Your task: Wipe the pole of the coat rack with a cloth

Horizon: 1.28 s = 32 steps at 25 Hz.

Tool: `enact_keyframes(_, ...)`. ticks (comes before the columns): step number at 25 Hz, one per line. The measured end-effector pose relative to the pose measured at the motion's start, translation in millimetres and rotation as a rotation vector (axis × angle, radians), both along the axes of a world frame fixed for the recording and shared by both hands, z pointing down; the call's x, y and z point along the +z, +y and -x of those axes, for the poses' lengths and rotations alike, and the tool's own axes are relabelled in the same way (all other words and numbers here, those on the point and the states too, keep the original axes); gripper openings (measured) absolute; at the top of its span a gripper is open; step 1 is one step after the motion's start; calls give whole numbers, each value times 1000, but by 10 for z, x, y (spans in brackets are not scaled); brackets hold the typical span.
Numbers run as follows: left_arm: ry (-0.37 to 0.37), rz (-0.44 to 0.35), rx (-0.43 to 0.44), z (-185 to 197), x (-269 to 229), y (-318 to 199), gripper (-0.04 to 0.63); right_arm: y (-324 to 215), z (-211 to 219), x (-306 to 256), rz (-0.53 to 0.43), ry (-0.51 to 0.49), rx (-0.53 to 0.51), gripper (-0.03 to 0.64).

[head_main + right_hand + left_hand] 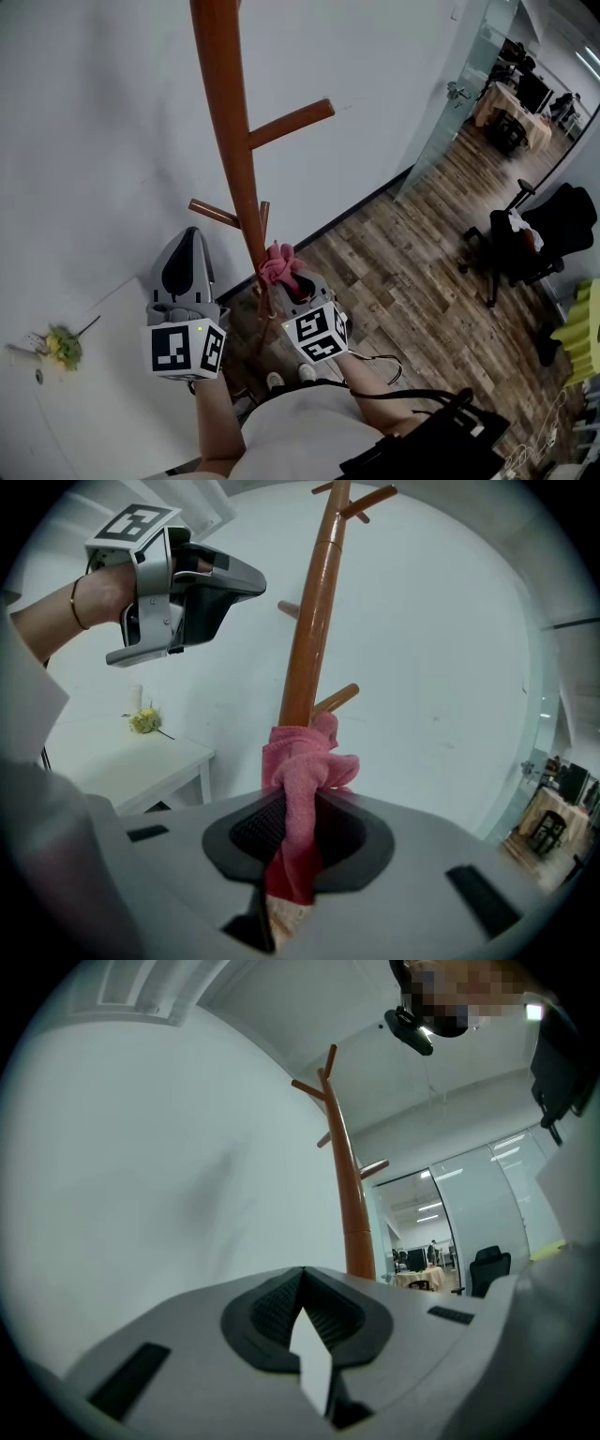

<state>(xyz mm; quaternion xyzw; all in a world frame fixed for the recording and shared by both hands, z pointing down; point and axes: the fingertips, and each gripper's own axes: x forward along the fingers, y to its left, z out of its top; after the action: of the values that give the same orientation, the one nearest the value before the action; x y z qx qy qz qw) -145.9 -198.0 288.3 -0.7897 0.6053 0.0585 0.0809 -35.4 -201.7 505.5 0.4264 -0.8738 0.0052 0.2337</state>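
Pink cloth point(305, 761) pinched in right claw point(298, 808) presses the pole point(311, 621); left claw point(302, 1279) closed, empty

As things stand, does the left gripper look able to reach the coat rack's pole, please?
Probably yes. The left gripper hangs beside the pole with only open air between them, its jaws shut and empty. The right gripper holds the pink cloth at the pole, out of its way.
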Motion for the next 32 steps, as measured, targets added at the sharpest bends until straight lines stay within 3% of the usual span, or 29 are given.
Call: enact_keyframes(32,-15,5,37,-178,10,-72,12,-35,-341,-111,-23,0,61,81)
